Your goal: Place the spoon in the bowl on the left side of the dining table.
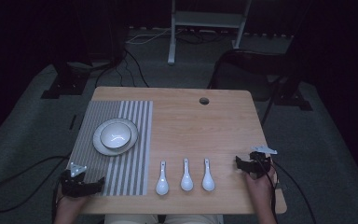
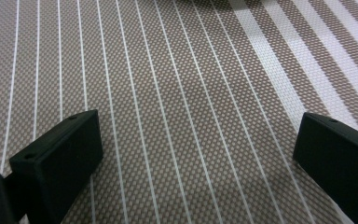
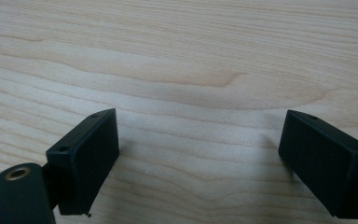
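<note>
Placemat (image 1: 121,154), striped, covers the left part of the table (image 1: 200,126). Left gripper (image 1: 95,185) sits at the near left corner of that mat, jaws spread wide with nothing between them; the left gripper view shows woven mat (image 2: 182,116) under and ahead of its fingers (image 2: 60,163). Farther along the mat, beyond the fingers, stands a white bowl (image 1: 115,135) on a white plate (image 1: 100,144), well apart from the gripper.

Right of the mat's edge, three white spoons lie side by side on bare wood, handles pointing away from the person: left spoon (image 1: 161,181), middle spoon (image 1: 186,177), right spoon (image 1: 208,177). None is touched.

Right gripper (image 1: 239,163) rests near the table's right edge, just beside the right spoon yet clear of it. Its jaws stand wide apart, empty; the right gripper view shows bare wood grain (image 3: 191,93) between its fingers (image 3: 88,154).
</note>
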